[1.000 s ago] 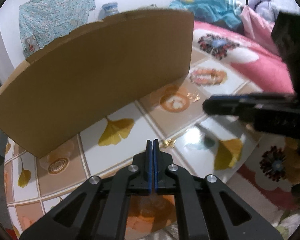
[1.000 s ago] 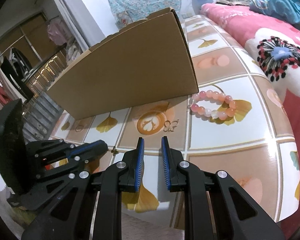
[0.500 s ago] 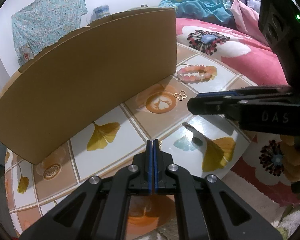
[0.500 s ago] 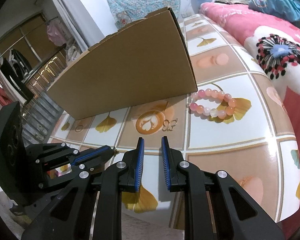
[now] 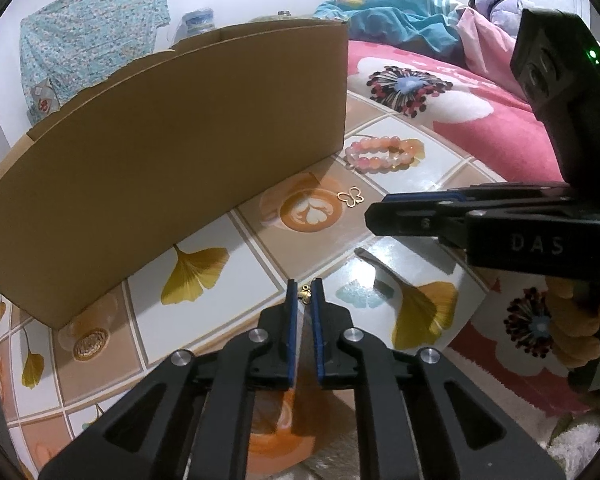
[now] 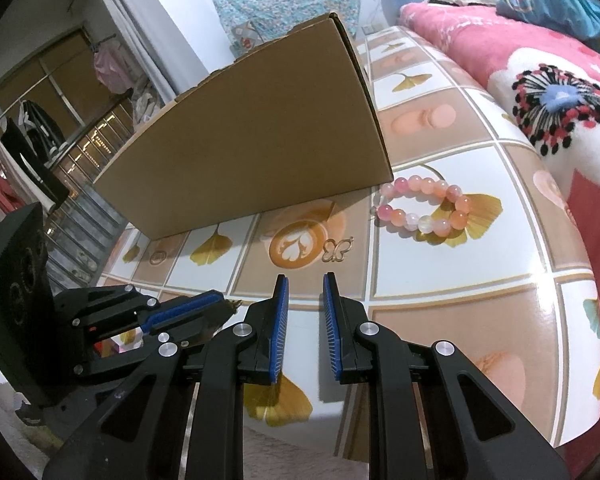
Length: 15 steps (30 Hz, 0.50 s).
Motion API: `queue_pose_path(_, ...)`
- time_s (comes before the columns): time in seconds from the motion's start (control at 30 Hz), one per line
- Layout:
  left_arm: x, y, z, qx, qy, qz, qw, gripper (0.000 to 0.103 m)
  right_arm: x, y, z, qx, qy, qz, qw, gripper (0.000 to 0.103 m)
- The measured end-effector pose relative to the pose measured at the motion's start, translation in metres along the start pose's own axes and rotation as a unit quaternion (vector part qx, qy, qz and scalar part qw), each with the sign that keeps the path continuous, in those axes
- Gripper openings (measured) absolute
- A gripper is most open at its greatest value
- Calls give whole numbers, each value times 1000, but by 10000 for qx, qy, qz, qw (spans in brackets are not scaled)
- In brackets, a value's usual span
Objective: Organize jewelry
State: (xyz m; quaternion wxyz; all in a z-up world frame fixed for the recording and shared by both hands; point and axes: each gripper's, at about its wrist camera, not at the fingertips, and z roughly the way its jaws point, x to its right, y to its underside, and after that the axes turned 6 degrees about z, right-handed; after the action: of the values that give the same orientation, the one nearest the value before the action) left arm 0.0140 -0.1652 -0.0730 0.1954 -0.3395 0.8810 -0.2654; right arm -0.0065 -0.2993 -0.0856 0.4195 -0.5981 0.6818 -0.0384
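- The left gripper (image 5: pixel 304 294) is just opening its jaws, with a small gold charm (image 5: pixel 305 294) in the narrow gap at their tips; whether the pads press it cannot be told.
- The right gripper (image 6: pixel 305 294) hangs a little apart, holding nothing.
- Beyond lies a gold butterfly pendant (image 6: pixel 337 249) on the tiled tabletop (image 6: pixel 452 292).
- A pink bead bracelet (image 6: pixel 423 209) sits just beside the cardboard box (image 6: pixel 256 152), whose tall wall hides its inside.
- A pink floral blanket (image 6: pixel 540 72) lies behind.

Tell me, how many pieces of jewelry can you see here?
3. A pink bead bracelet lies by the cardboard box's corner, a gold butterfly charm nearer us, and a tiny gold piece between the opening left tongs. The box may hide more.
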Motion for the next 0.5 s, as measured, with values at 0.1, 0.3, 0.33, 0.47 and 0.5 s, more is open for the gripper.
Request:
queue_pose_path(0.1,-1,-1,1,-5,48,-19,10000,11,0,0,0,5,1,10,10000,18)
queue_pose_path(0.3,-1,-3,4,-64,109,-93,9999,12,1,0,0,0,-7,25,10000,18)
queue_pose_path(0.33,0,-3,4,-62,83,-86,9999,12,1,0,0,-2,-8,28,10000,18)
queue_pose_path(0.47,3,-4,4,-92,-43,-23,9999,12,2,-1,0,8,-13,39,10000,18)
queue_pose_path(0.5,3,-5,5,-110,-60,-18,9999,12,2,-1,-1,13,-13,45,10000,18)
